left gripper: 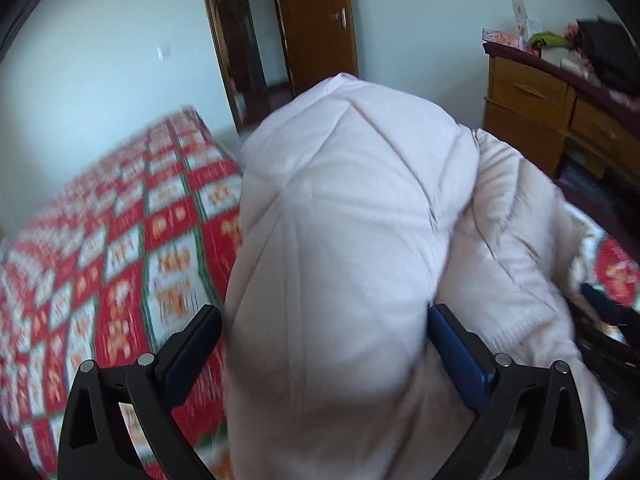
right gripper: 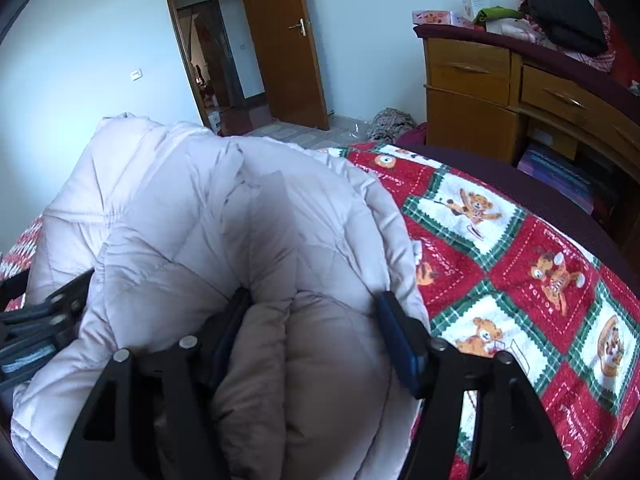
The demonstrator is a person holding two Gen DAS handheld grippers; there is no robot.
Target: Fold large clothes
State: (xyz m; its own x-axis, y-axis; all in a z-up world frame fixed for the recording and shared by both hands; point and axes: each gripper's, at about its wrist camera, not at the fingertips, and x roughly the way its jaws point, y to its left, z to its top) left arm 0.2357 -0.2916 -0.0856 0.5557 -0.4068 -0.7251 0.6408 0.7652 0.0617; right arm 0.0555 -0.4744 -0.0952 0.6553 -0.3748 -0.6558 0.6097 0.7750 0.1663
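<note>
Red, white and green patchwork with little bears covers the bed (right gripper: 520, 264), the biggest thing I see in either wrist view. On it, and lifted off it in bulk, is the pale quilted down coat (left gripper: 344, 220), puffy and bunched up. My left gripper (left gripper: 326, 322) has its jaws spread wide around a thick roll of the coat, both pads pressed into the padding. My right gripper (right gripper: 310, 316) likewise clamps a fat fold of it. A wooden dresser (right gripper: 472, 92) stands beyond the bed, beside the open door (right gripper: 280, 40).
</note>
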